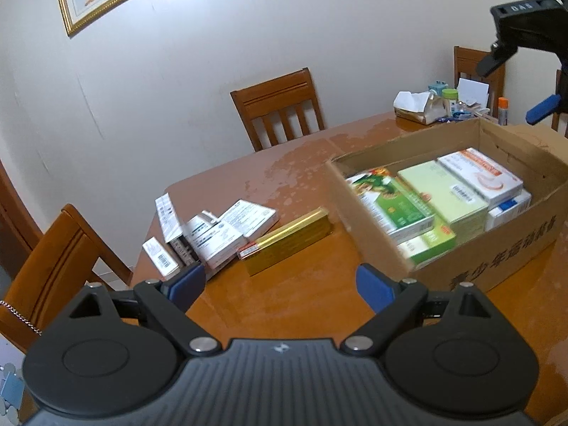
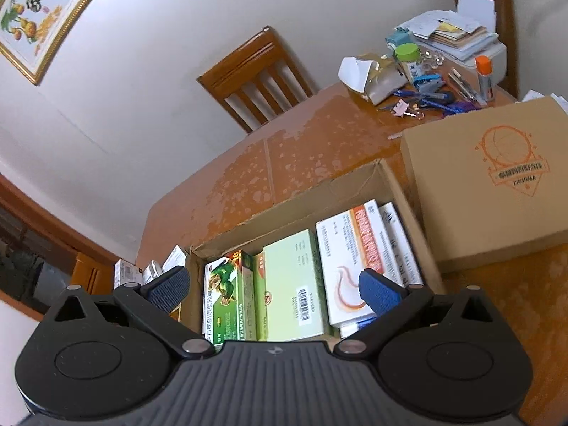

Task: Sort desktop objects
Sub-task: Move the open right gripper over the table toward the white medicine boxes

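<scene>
While both grippers gape empty, gold box (image 1: 287, 239) lies beyond left gripper (image 1: 282, 282)

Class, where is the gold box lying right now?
In the left wrist view, the gold box lies flat on the table, between the pile of white boxes on its left and the open carton on its right.

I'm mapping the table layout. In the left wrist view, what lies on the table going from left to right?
White boxes → gold box → open cardboard box packed with cartons.
</scene>
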Demonstrator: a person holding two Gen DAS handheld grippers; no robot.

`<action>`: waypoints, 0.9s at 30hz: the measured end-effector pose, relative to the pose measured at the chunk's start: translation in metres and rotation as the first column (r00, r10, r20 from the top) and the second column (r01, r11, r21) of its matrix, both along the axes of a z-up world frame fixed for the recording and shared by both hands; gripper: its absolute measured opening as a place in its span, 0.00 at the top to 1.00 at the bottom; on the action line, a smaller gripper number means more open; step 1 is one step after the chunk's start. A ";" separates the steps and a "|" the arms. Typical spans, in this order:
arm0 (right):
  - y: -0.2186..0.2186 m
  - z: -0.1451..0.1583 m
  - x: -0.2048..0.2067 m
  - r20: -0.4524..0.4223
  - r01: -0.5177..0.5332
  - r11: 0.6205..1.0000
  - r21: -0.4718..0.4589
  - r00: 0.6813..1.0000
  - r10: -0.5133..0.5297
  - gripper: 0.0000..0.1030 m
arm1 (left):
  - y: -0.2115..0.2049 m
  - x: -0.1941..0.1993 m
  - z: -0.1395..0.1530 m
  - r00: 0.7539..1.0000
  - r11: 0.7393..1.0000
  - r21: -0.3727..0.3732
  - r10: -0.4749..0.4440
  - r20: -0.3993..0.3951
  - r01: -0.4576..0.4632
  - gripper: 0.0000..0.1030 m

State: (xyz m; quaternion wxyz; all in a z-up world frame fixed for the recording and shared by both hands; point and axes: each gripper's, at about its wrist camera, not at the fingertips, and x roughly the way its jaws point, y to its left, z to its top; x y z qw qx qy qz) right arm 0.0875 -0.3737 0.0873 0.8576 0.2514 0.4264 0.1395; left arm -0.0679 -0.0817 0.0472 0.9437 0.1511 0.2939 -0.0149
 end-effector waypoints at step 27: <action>0.371 -0.001 -0.012 -0.078 -0.412 0.859 -0.306 0.910 0.408 0.00 | 0.172 0.037 -0.054 0.991 0.996 -0.077 -0.062 -0.120 0.053 0.11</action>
